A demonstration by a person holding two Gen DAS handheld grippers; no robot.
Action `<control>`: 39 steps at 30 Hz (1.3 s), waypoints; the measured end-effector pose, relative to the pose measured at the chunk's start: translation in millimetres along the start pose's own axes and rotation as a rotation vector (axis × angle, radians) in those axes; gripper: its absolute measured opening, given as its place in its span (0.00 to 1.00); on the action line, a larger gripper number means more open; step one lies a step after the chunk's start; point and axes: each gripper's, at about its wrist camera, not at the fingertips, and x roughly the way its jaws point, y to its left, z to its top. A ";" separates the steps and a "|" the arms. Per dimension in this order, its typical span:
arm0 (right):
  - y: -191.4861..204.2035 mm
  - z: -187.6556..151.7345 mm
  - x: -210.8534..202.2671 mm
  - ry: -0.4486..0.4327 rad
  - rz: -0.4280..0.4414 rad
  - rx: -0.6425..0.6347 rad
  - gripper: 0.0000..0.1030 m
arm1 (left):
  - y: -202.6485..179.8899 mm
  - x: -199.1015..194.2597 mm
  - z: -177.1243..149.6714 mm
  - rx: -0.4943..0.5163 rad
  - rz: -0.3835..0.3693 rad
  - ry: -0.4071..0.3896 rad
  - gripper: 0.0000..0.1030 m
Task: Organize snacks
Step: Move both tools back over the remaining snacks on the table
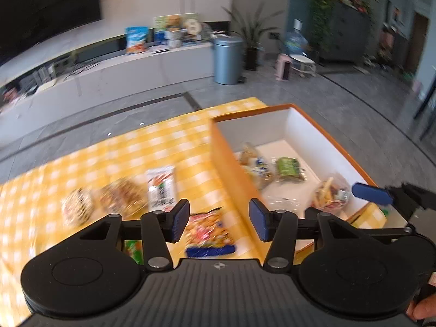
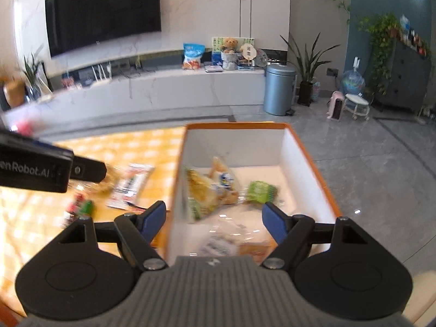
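An orange box [image 1: 231, 169] with a white inside sits on the yellow checked tablecloth [image 1: 109, 158]; it also shows in the right wrist view [image 2: 305, 160]. Several snack packs lie in it, among them a green pack [image 1: 288, 167] [image 2: 261, 190]. On the cloth left of the box lie a white pack [image 1: 161, 188] [image 2: 130, 185], brown round snacks [image 1: 122, 196] and a red-and-blue bag [image 1: 208, 233]. My left gripper [image 1: 219, 223] is open and empty above the red-and-blue bag. My right gripper [image 2: 214, 219] is open and empty over the box's near end.
A grey bin [image 2: 279, 92], potted plants [image 2: 308, 79] and a low white TV bench [image 2: 152, 90] with a TV [image 2: 100, 11] stand beyond the table on the grey tiled floor. The right gripper's fingertip [image 1: 372, 193] shows at the box's right rim.
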 end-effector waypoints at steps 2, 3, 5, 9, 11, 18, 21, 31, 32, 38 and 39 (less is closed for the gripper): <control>9.5 -2.9 -5.7 -0.016 0.022 0.024 0.73 | 12.5 -7.8 -7.5 -0.030 0.009 -0.016 0.58; 14.6 -4.5 -8.2 -0.029 0.030 0.031 0.73 | 18.3 -10.6 -10.7 -0.046 0.012 -0.020 0.58; 26.1 -8.8 -12.3 -0.053 0.040 0.040 0.73 | 30.8 -16.1 -18.1 -0.077 0.019 -0.028 0.58; 49.1 -17.2 -16.1 -0.083 0.073 0.047 0.67 | 53.8 -19.5 -33.3 -0.121 0.029 -0.026 0.58; 60.9 -21.6 -15.6 -0.090 0.075 0.035 0.65 | 64.4 -20.6 -40.8 -0.139 0.033 -0.022 0.58; 90.5 -43.2 -5.2 -0.104 0.064 0.041 0.52 | 93.5 -15.3 -61.5 -0.202 0.011 -0.009 0.58; 104.6 -51.9 0.7 -0.125 0.073 0.021 0.52 | 100.3 -10.5 -67.5 -0.207 0.007 -0.007 0.58; 133.4 -70.6 39.8 -0.098 0.047 -0.119 0.52 | 123.5 17.8 -80.0 -0.260 -0.032 0.046 0.57; 133.9 -71.2 44.1 -0.085 0.050 -0.123 0.52 | 124.4 20.8 -80.2 -0.262 -0.036 0.053 0.57; 140.3 -70.2 75.7 -0.024 0.044 -0.141 0.53 | 131.8 42.3 -80.9 -0.281 -0.010 0.087 0.57; 142.6 -69.5 81.2 -0.018 0.024 -0.150 0.54 | 133.6 45.3 -81.8 -0.284 -0.002 0.092 0.57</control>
